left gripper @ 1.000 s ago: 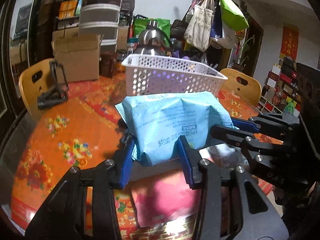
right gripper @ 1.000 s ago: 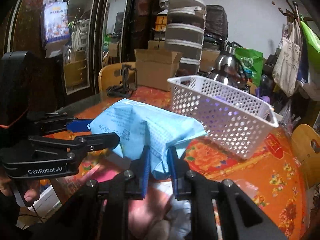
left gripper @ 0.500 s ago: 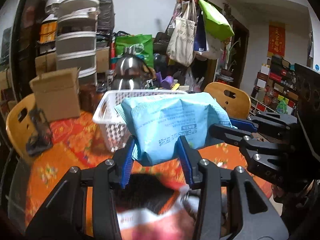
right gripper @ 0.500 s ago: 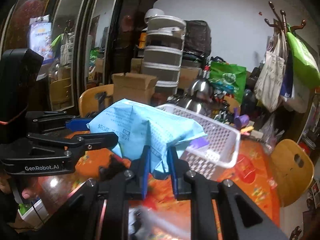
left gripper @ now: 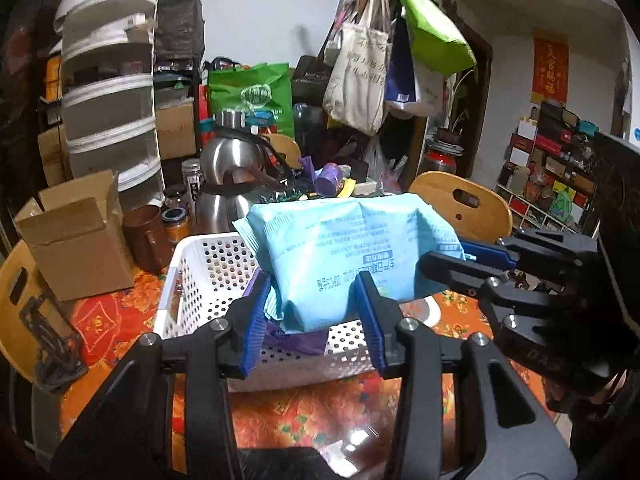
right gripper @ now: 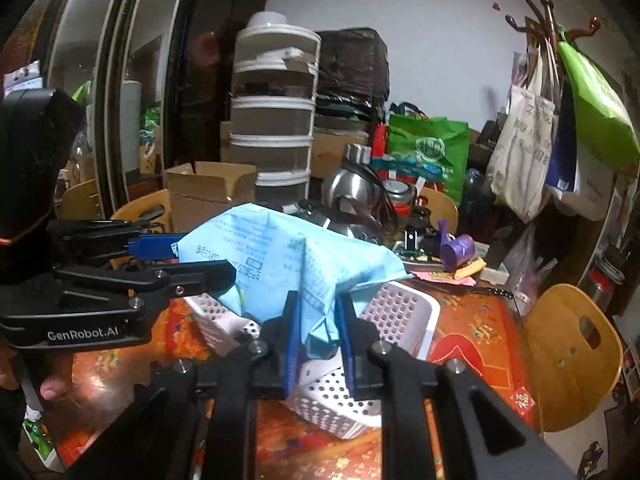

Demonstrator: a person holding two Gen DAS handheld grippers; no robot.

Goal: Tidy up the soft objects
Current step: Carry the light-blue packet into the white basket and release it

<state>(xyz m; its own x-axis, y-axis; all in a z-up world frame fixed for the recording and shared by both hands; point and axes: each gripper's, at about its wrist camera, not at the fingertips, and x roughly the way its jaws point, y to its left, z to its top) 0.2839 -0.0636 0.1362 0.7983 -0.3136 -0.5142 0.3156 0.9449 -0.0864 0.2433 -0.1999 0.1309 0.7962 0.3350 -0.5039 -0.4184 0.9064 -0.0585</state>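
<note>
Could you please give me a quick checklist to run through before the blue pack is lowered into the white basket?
1. Left gripper clamped on the blue pack: ok.
2. Right gripper pinching the pack's other end: ok.
3. Pack held above the white basket, not touching the rim: ok in the left wrist view.
4. Room inside the basket: cannot tell; something purple already lies in it and the pack hides much of the floor.
5. Steel kettle behind the basket clear of the path: ok.
</note>
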